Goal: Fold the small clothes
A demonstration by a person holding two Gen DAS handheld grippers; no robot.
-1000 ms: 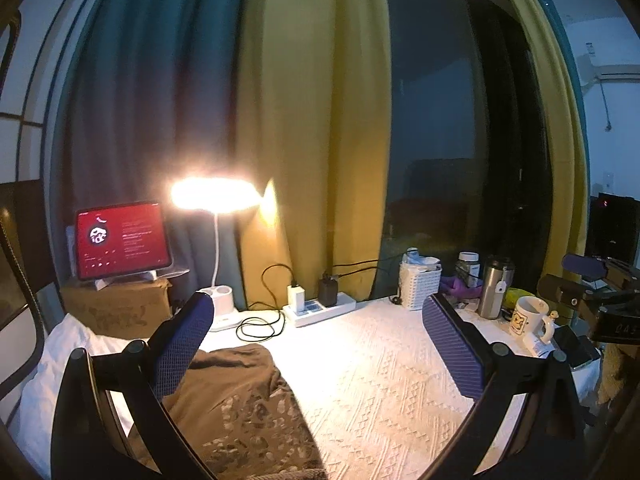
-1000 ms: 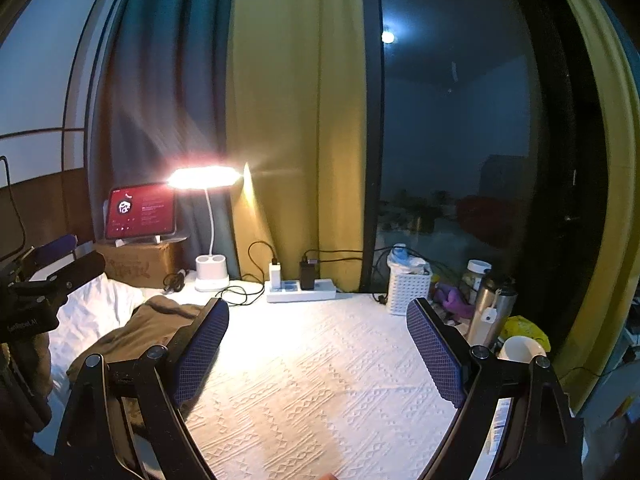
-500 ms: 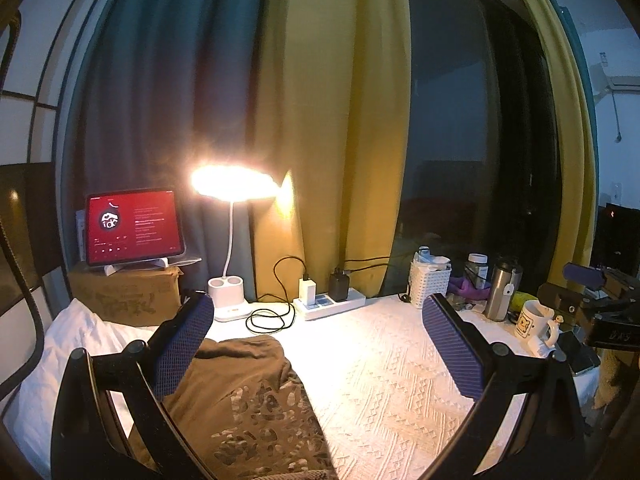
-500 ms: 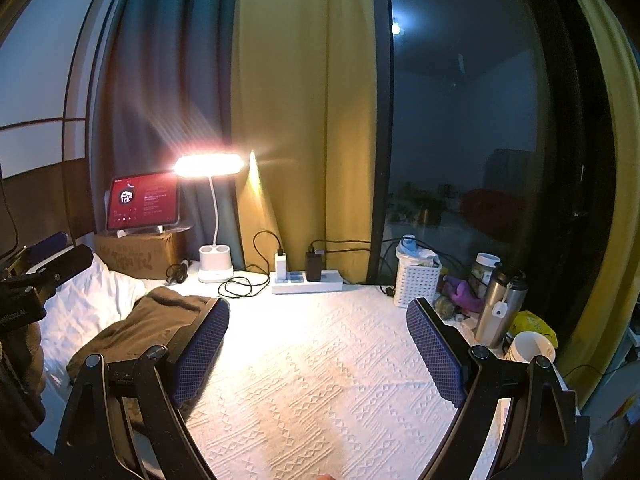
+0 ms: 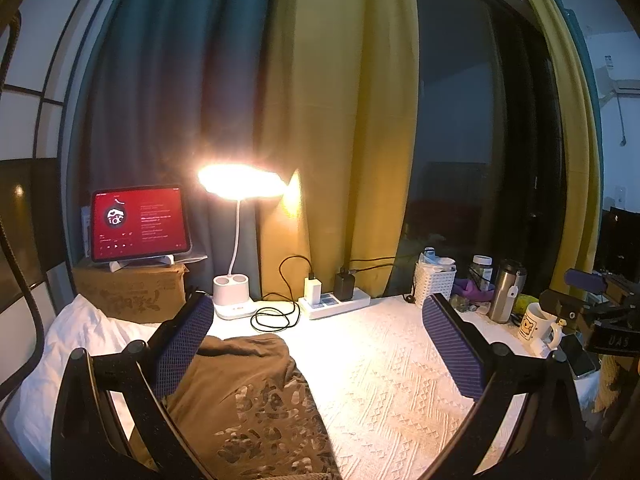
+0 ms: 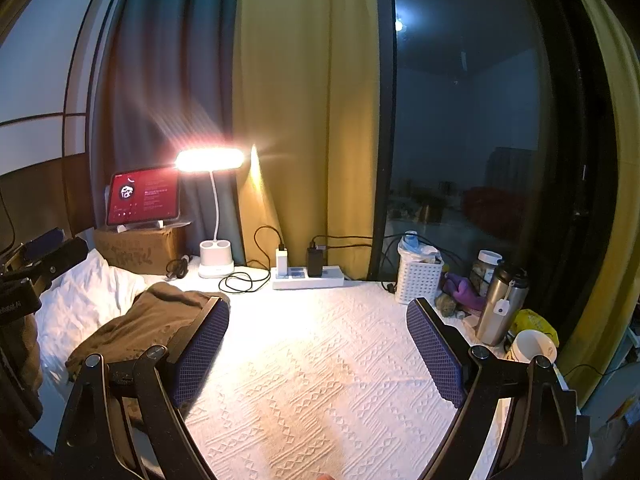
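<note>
A brown garment (image 5: pixel 248 392) with a pale print lies crumpled on the white textured cover (image 5: pixel 392 380), at the left of it. My left gripper (image 5: pixel 316 308) is open above the garment's right part; its left finger (image 5: pixel 180 348) hangs over the cloth and nothing is between the pads. In the right wrist view the same garment (image 6: pixel 152 320) sits to the left, partly behind the left finger. My right gripper (image 6: pixel 318 308) is open over the bare cover (image 6: pixel 320 380), holding nothing. Each gripper shows at the edge of the other's view: right gripper (image 5: pixel 600 304), left gripper (image 6: pixel 36 264).
A lit desk lamp (image 5: pixel 240 184), a power strip (image 5: pixel 336 304) with chargers and looped cables, and a tablet (image 5: pixel 138 224) on a cardboard box line the back. A white basket (image 6: pixel 418 276), steel tumbler (image 6: pixel 500 304) and mug (image 5: pixel 536 326) stand right. A white pillow (image 6: pixel 80 300) lies left.
Both views have drifted only slightly. The garment lies where it was and both grippers stay open.
</note>
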